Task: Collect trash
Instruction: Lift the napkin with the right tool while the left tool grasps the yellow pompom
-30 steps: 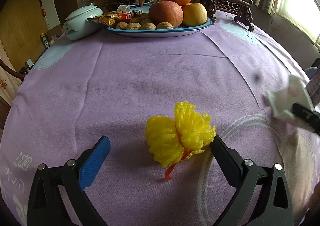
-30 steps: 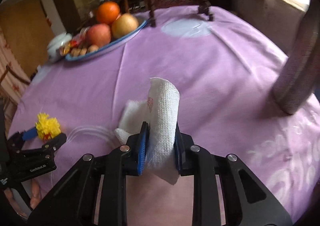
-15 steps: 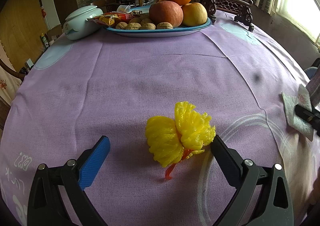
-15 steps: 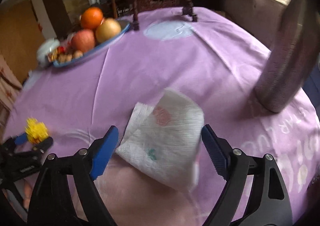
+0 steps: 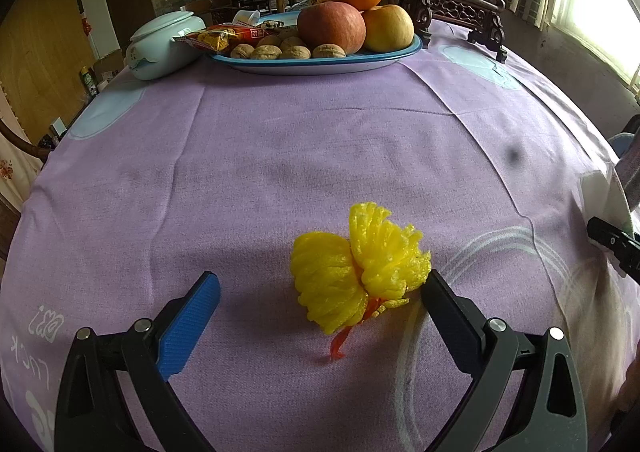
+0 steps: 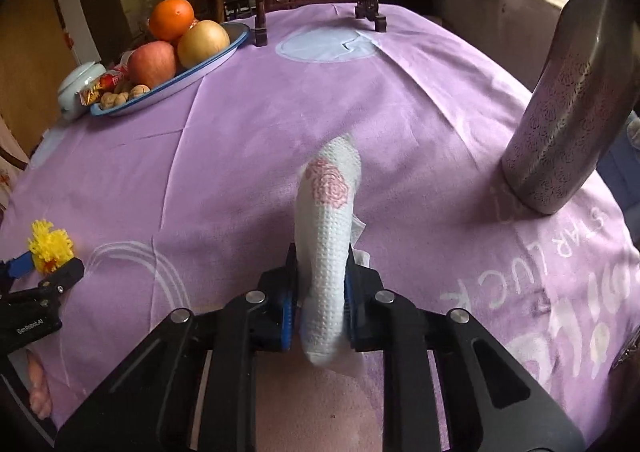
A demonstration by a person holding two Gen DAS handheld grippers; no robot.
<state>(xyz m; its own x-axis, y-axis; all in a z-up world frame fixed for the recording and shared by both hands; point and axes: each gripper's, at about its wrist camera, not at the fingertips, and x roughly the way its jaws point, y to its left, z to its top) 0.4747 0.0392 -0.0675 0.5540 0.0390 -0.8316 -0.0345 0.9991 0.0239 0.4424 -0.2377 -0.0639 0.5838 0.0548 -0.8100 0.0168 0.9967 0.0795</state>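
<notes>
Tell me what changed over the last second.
The right tool let go of the white napkin, which dropped flat onto the cloth, then clamped it again, folded upright. The left tool stayed open around the yellow foam net; fruit tray unmoved.

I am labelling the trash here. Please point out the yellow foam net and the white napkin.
yellow foam net (image 5: 360,272): left wrist view, centre of the two lobes.
white napkin (image 6: 330,236): right wrist view, middle of the raised fold.

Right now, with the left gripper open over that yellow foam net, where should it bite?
Judging by shape, grip the yellow foam net at its pinched waist, where the two puffy lobes meet. Come straight down from above: the left gripper already straddles it, one finger touching its right side.
</notes>
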